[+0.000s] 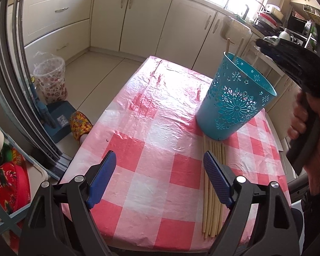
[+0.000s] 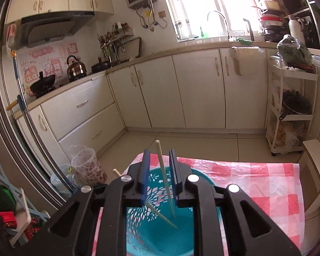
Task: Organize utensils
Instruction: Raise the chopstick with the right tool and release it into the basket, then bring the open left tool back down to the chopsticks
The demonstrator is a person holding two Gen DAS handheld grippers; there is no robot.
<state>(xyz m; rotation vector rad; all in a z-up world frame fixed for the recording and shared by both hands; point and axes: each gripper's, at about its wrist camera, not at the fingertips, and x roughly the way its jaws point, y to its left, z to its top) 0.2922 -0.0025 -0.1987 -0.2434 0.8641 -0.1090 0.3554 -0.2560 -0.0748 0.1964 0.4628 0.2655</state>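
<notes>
Left gripper: hovers above the table, which is covered in a red-and-white checked cloth. Jaws spread wide, blue pads bare, nothing between them. Checks of the cloth show through the gap.

Bundle of loose chopsticks: lies flat on the cloth under and beside the left gripper's right-hand finger. Far ends run up to the foot of the bucket; whether they touch it I cannot tell.

Teal perforated bucket: stands upright on the cloth toward the right side of the table, beyond the bundle. Thin chopstick tips stick up above its rim.

Right gripper: held in a hand at the right edge of the left wrist view, above and to the right of the bucket. From its own camera it looks down into the bucket's mouth. Jaws parted a narrow way, released; a pale chopstick stands in the gap with daylight on both sides, pads not pressing it, lower end down inside the bucket. A second chopstick leans across the bucket's interior, its top poking out on the left.
</notes>
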